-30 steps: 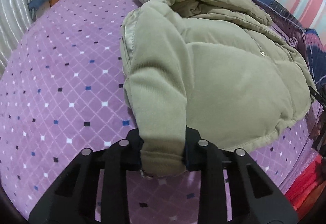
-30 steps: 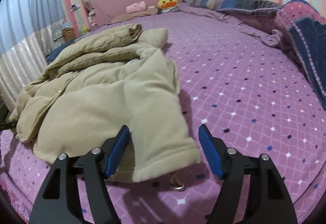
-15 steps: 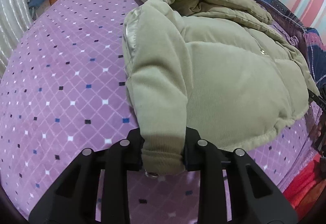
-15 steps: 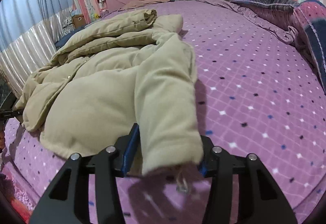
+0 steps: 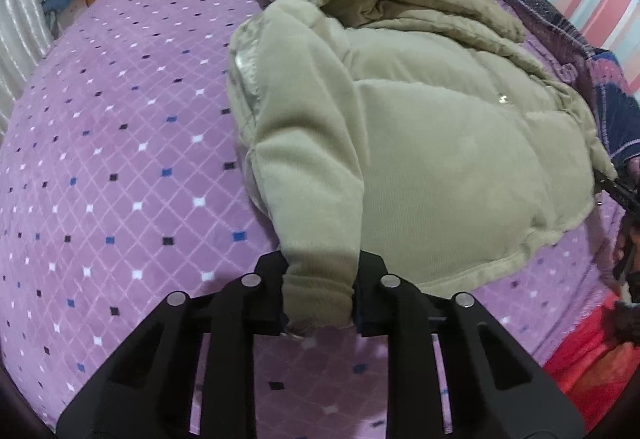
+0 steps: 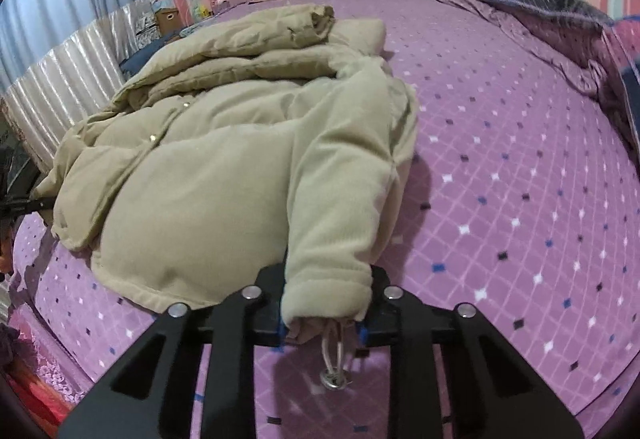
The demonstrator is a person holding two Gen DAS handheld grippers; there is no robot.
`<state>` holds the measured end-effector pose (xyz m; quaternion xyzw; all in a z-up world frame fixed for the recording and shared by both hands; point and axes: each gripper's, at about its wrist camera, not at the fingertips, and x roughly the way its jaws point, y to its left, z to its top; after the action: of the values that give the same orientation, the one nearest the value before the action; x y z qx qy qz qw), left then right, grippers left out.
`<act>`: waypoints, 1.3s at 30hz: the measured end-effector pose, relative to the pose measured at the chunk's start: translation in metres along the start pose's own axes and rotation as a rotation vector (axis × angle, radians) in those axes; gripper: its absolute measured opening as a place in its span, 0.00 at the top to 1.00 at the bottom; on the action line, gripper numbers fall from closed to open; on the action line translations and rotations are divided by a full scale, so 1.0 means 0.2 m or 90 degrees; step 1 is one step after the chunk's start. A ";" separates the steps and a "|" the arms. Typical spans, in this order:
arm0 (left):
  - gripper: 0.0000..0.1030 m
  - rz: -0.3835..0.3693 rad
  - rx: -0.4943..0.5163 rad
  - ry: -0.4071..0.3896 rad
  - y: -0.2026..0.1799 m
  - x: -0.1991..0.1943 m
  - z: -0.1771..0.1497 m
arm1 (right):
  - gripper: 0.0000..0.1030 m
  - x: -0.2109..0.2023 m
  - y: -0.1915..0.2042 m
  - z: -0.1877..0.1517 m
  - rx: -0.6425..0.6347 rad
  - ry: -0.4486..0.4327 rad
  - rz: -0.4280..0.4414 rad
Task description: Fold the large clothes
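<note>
Left gripper [image 5: 318,303] pinches the left sleeve cuff [image 5: 318,295], its jaws having just closed a little further; the padded jacket [image 5: 420,143] spreads ahead of it and to its right on the purple bedspread [image 5: 120,159]. Right gripper [image 6: 325,309] has just been closing and now clamps the right sleeve cuff [image 6: 326,291] (drawcord toggle [image 6: 333,379] dangles below). Step: both sleeves secured. Next likely: carry cuffs inward across the chest, evenly.

Both wrist cameras look steeply down, close over opposite sleeve cuffs, sharing the jacket [image 5: 440,159] between.
</note>
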<state>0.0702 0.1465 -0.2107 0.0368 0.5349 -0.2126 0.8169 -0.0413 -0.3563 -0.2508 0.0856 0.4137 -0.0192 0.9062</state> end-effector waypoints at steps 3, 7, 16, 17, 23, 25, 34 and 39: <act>0.82 -0.042 -0.007 -0.005 -0.03 -0.06 0.07 | 0.79 -0.06 0.03 0.08 -0.008 -0.018 0.008; 0.83 -0.057 0.020 -0.024 -0.10 -0.16 0.16 | 0.79 -0.15 0.06 0.19 -0.007 -0.061 0.024; 0.83 -0.085 0.036 -0.070 -0.23 -0.28 0.40 | 0.79 -0.19 0.09 0.42 0.014 -0.118 0.052; 0.83 -0.078 0.038 -0.071 -0.25 -0.28 0.45 | 0.79 -0.17 0.09 0.46 0.019 -0.122 0.055; 0.85 0.033 0.080 -0.072 -0.34 -0.23 0.60 | 0.79 -0.11 0.11 0.64 0.000 -0.117 0.009; 0.85 0.044 0.074 -0.069 -0.33 -0.23 0.66 | 0.80 -0.11 0.10 0.70 0.006 -0.116 0.008; 0.85 0.054 -0.013 -0.105 -0.15 -0.33 1.07 | 0.80 -0.09 0.01 1.12 0.052 -0.136 -0.033; 0.85 0.080 -0.016 -0.139 -0.14 -0.39 1.38 | 0.80 -0.03 0.01 1.45 0.043 -0.139 -0.087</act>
<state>0.2698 0.0648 -0.0198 0.0364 0.4417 -0.1571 0.8825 0.1712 -0.4038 -0.0587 0.0853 0.3167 -0.1040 0.9389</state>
